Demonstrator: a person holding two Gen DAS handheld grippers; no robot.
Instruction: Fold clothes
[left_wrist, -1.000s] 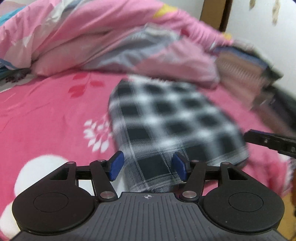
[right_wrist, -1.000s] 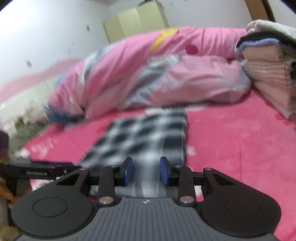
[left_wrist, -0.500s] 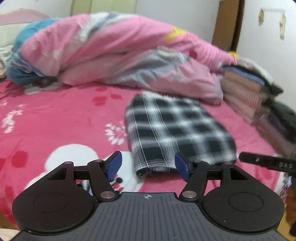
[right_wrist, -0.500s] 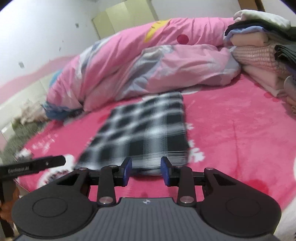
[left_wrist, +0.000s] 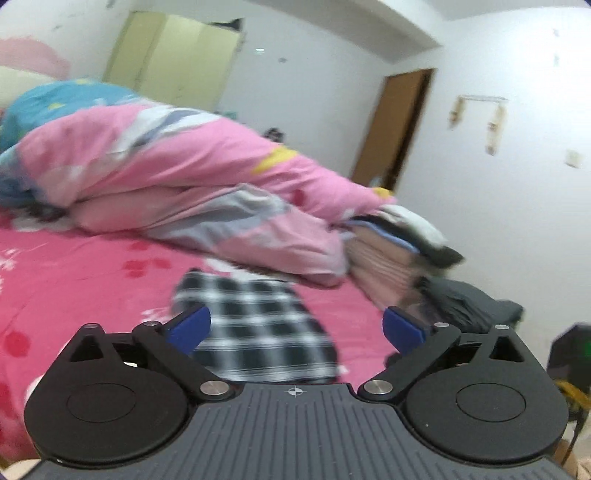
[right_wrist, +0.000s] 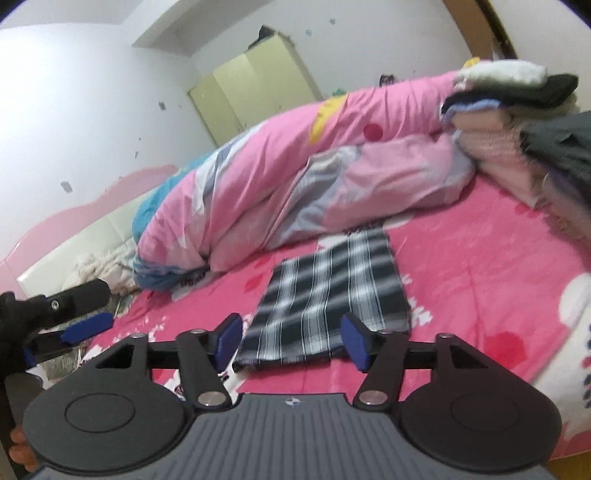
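On the pink bed (right_wrist: 480, 266), before one heaped pink duvet (right_wrist: 295, 177) and one stack of folded clothes (right_wrist: 517, 122), lies one checked garment (right_wrist: 332, 295), folded flat: probably light, limp, best lifted by its near corners. The left tool (left_wrist: 295, 328) and right tool (right_wrist: 291, 339), both empty, are opening, clear of it.

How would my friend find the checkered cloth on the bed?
Look at the pink bedspread, just in front of the rumpled pink quilt. There lies the folded cloth, flat and alone. It is the only black-and-white checked thing; the stacked clothes beside it are plain.
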